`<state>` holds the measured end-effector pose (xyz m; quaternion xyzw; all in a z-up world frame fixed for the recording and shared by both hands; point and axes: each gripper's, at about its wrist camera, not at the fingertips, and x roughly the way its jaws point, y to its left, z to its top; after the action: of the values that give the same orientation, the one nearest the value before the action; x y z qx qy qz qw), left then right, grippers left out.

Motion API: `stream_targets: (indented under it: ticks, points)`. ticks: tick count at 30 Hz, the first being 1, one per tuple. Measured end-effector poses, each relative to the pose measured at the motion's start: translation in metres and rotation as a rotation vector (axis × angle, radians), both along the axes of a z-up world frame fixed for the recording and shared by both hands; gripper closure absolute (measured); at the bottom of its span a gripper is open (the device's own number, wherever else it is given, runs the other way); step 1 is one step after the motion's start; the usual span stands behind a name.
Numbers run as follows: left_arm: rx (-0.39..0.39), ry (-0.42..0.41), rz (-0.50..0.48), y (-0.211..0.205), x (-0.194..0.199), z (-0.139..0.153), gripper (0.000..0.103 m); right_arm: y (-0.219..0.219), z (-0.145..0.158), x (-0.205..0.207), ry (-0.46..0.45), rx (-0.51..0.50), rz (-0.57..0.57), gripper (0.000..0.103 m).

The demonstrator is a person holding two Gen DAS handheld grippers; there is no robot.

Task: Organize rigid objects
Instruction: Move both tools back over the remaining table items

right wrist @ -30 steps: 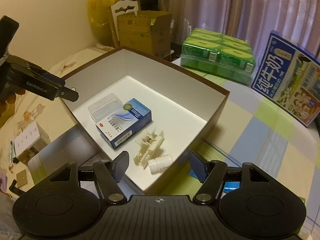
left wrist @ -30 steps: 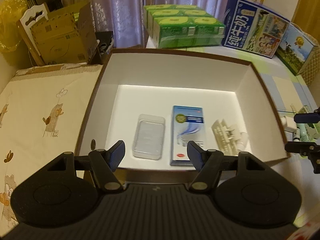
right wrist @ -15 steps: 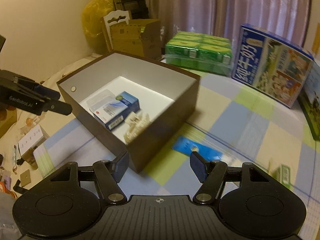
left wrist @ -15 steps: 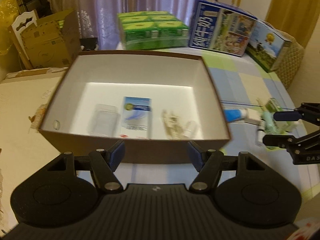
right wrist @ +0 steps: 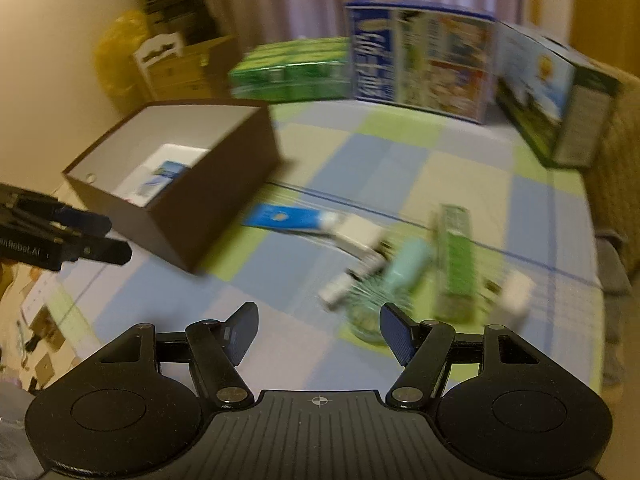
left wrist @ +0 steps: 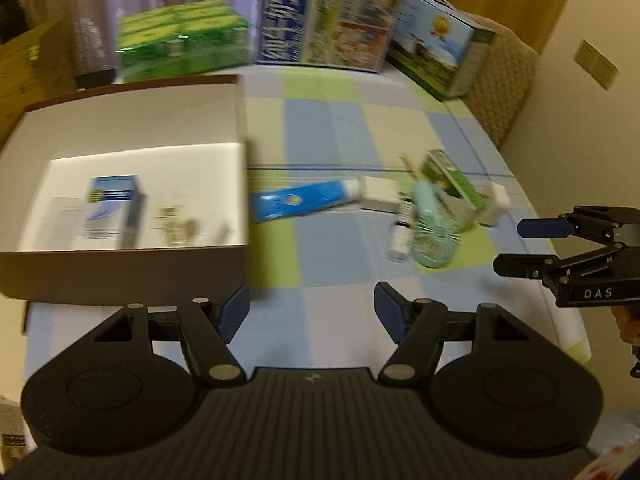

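Brown box (left wrist: pixel 124 268) is sitting at left, holding a blue carton (left wrist: pixel 114 208). Right of the box, blue tube (left wrist: pixel 304 202), mint fan (left wrist: pixel 430 232) and green packet (left wrist: pixel 452 184) are lying clustered on the checked cloth (left wrist: pixel 332 120). Left gripper (left wrist: pixel 312 312) and right gripper (right wrist: pixel 318 332) are hanging half open, holding nothing.

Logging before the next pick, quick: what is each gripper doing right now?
Left gripper: jaws open, holding nothing.
Right gripper: jaws open, holding nothing.
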<state>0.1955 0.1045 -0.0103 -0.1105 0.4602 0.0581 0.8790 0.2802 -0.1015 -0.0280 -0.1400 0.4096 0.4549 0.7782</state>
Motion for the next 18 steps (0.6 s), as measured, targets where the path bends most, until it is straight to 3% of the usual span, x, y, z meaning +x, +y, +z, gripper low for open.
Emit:
stream_targets:
  ticks: [7,18]
  points:
    - [-0.008,0.005,-0.066,-0.047,0.037,-0.017,0.038,-0.053,-0.009,0.031,0.026,-0.003,-0.129,0.039]
    - [0.012,0.005,-0.145,-0.100,0.088,-0.056,0.039,-0.100,-0.036,0.067,0.085,-0.023,-0.239,0.039]
